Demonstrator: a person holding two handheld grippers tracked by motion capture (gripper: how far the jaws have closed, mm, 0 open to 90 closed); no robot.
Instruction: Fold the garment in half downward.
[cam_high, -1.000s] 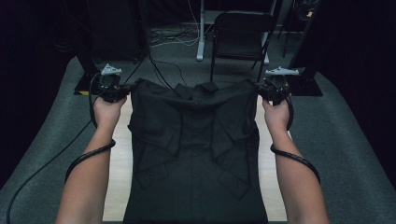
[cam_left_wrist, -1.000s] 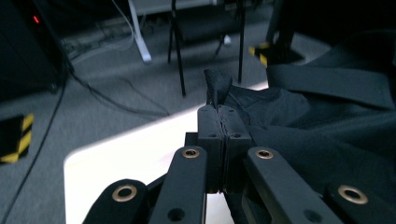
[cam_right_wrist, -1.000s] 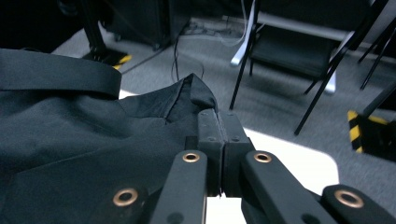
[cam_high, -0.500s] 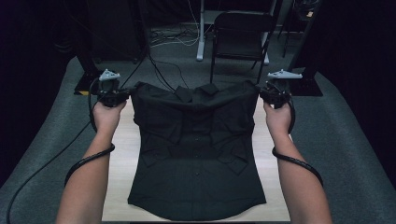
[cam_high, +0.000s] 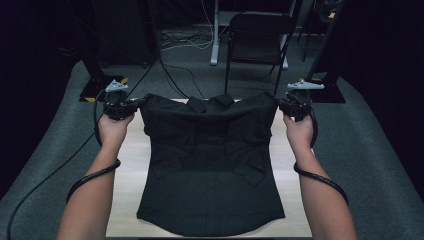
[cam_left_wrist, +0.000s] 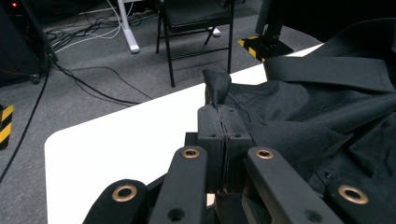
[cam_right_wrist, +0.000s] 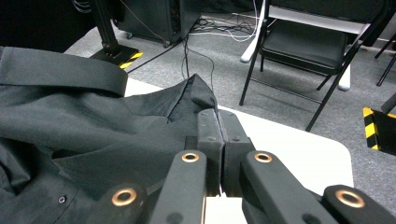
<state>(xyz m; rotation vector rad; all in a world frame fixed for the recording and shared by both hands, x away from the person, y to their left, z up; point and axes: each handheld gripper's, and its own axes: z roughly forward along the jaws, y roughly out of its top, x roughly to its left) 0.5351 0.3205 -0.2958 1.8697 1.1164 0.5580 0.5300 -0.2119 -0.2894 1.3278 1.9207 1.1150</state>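
A black button-up shirt (cam_high: 210, 165) lies spread front-up on the light wooden table (cam_high: 125, 200), collar (cam_high: 212, 103) at the far side and hem toward me. My left gripper (cam_high: 134, 104) is shut on the shirt's left shoulder corner (cam_left_wrist: 215, 88), the cloth pinched between its pads. At the other far corner my right gripper (cam_high: 281, 105) is shut on the right shoulder fabric (cam_right_wrist: 198, 95). Both shoulders are held just above the table's far edge, and the cloth is stretched flat between the two grippers.
A black folding chair (cam_high: 257, 37) stands beyond the table on grey carpet. Stand bases with yellow-black tape (cam_high: 102, 87) sit at far left and far right. Cables (cam_high: 175, 75) run across the floor. Each gripper's cable loops around the person's forearm.
The shirt has been drawn away from me and lowered: its hem, earlier off the near edge, now lies on the table. Both hands sank slightly with the shoulders still gripped.
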